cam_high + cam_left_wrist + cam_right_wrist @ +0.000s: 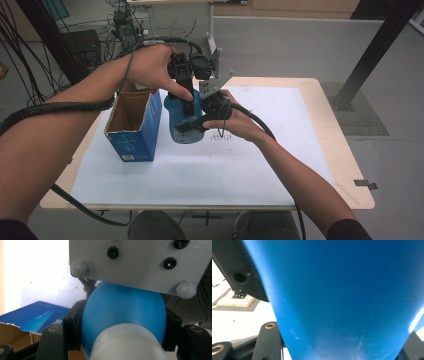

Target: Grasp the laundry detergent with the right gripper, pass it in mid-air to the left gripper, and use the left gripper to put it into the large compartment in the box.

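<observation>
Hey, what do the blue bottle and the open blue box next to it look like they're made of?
The blue bottle looks like smooth matte plastic, with an even colour, soft sheen and a ribbed white cap. The open blue box looks like cardboard: brown inside, a torn raw edge, glossy printed outside.

White-covered table (260,175) carries an open blue box (135,127)

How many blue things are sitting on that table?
2: an open blue cardboard box stands at the table's left, and a blue plastic bottle stands just right of it, clamped by both grippers. The hands may hide more.
</observation>
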{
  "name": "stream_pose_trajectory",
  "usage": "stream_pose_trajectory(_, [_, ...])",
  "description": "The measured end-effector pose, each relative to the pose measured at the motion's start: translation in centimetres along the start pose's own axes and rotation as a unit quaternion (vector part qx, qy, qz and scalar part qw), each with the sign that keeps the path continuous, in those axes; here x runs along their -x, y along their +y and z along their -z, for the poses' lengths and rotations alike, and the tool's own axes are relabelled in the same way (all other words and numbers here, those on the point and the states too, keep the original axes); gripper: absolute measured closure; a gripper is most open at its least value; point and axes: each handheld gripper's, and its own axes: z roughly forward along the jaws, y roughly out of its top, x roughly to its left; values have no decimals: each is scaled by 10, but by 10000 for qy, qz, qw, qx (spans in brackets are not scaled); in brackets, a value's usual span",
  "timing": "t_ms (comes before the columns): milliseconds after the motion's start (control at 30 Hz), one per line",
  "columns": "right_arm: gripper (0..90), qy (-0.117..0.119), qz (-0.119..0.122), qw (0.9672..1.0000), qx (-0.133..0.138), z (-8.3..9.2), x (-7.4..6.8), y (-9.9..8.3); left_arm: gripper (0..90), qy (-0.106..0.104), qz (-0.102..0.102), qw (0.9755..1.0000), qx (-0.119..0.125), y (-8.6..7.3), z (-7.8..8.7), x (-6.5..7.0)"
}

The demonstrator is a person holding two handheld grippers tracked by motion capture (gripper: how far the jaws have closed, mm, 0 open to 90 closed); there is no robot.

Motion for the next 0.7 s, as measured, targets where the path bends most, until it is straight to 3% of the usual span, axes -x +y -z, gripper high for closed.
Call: stream_pose_trajectory(700, [392, 6, -90, 9999, 77, 2, 1, 0, 369, 32, -26, 10000, -14, 2, 3, 1])
